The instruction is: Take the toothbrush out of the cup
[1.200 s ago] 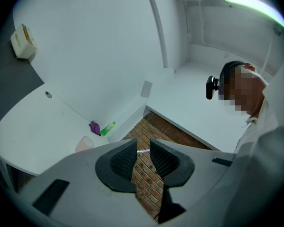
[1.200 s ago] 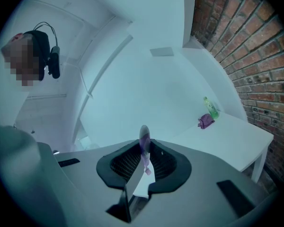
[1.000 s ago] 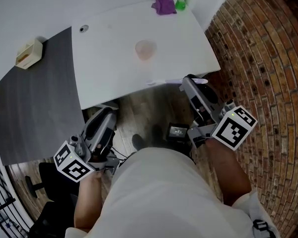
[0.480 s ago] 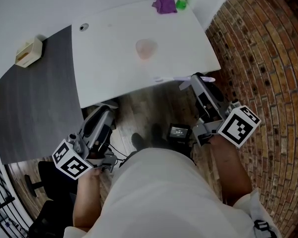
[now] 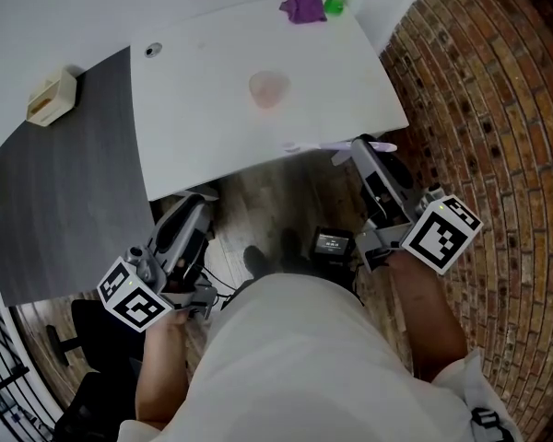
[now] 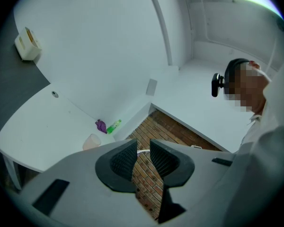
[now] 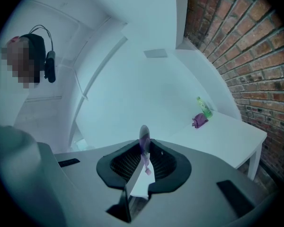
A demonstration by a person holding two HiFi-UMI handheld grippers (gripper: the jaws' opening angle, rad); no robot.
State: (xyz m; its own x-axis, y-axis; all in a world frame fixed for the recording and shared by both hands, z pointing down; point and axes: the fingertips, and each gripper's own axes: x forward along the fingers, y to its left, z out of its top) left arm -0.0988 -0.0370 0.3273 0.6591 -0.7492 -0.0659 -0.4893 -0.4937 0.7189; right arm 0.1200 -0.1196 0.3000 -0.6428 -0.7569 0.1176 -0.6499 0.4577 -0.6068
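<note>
1. Right gripper (image 5: 358, 151) has its jaws closed on the toothbrush (image 5: 318, 145), gripping it near one end.
2. Its long axis runs roughly level across the person's front. The longer part points to the person's left, along the near edge of the white table (image 5: 194, 109).
3. Pink cup (image 5: 268, 88) stands upright on the table, well apart from the toothbrush.
4. Left gripper (image 5: 195, 208) is held low, in front of the table's near edge. Its jaws are narrowly apart with nothing between them.
</note>
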